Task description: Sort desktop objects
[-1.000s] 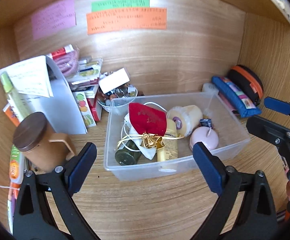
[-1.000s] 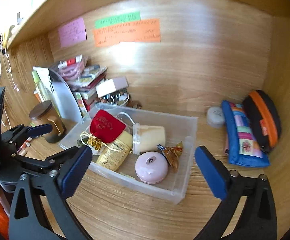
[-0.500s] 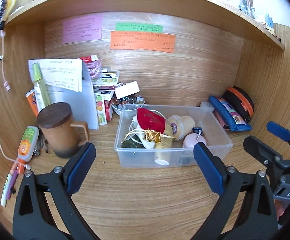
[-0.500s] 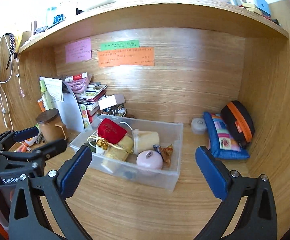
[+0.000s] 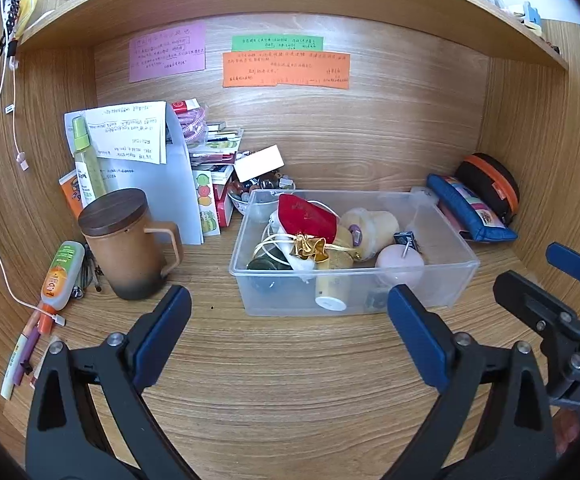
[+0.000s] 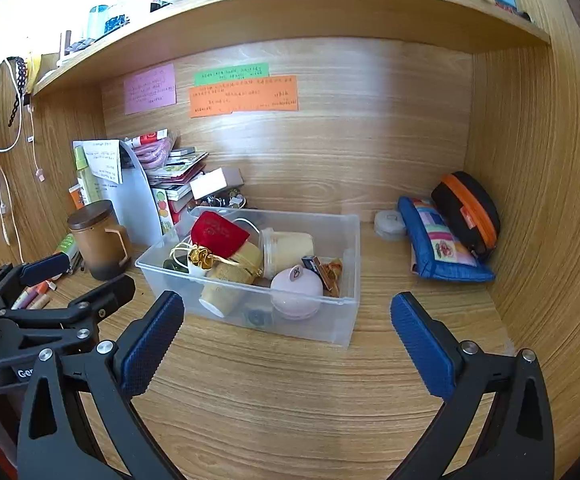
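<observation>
A clear plastic bin (image 5: pixel 442 288) (image 6: pixel 346 320) stands on the wooden desk. It holds a red pouch (image 5: pixel 308 216) (image 6: pixel 217 232), a cream jar (image 5: pixel 374 224) (image 6: pixel 290 246), a pink round case (image 5: pixel 400 264) (image 6: pixel 296 284), a yellow tube (image 6: pixel 229 284) and small bits. My left gripper (image 5: pixel 290 328) is open and empty, well in front of the bin. My right gripper (image 6: pixel 285 328) is open and empty, in front of the bin too. Each gripper shows at the side of the other's view.
A brown lidded mug (image 5: pixel 123 240) (image 6: pixel 97 236) stands left of the bin. Behind it are a white folder (image 5: pixel 161 184), stacked books and a small bowl (image 5: pixel 241 196). Pens and a glue bottle (image 5: pixel 59 276) lie far left. A blue pouch (image 6: pixel 438 244) and a black-orange case (image 6: pixel 468 208) lean in the right corner.
Both grippers have pulled back from the bin toward the desk front; the bin looks smaller and the shelf above has come into view. Both stay open and empty.
</observation>
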A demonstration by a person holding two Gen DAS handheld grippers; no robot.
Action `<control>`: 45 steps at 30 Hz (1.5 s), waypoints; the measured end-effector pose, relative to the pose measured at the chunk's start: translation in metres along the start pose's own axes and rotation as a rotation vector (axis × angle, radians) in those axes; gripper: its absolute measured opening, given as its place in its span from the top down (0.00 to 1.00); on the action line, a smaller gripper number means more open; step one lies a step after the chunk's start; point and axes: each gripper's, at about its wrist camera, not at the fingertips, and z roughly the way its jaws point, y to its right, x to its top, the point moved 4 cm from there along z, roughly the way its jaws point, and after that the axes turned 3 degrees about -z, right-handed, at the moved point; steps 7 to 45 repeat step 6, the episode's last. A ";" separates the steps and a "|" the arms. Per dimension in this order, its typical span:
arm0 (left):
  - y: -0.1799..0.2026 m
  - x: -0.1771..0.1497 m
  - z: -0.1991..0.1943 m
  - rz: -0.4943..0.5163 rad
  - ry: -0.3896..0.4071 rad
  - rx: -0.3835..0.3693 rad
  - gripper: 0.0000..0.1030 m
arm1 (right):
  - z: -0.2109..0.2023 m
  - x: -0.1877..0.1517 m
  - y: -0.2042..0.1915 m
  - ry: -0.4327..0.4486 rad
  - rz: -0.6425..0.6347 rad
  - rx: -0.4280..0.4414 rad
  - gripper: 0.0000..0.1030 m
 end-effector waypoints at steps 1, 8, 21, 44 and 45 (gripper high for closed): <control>0.000 0.000 0.000 0.001 0.003 0.002 0.03 | 0.002 -0.001 0.001 -0.005 0.008 0.005 0.00; 0.003 0.003 0.004 0.015 0.018 0.022 0.03 | 0.008 -0.005 0.008 -0.025 0.035 0.024 0.00; 0.003 0.003 0.004 0.015 0.018 0.022 0.03 | 0.008 -0.005 0.008 -0.025 0.035 0.024 0.00; 0.003 0.003 0.004 0.015 0.018 0.022 0.03 | 0.008 -0.005 0.008 -0.025 0.035 0.024 0.00; 0.003 0.003 0.004 0.015 0.018 0.022 0.03 | 0.008 -0.005 0.008 -0.025 0.035 0.024 0.00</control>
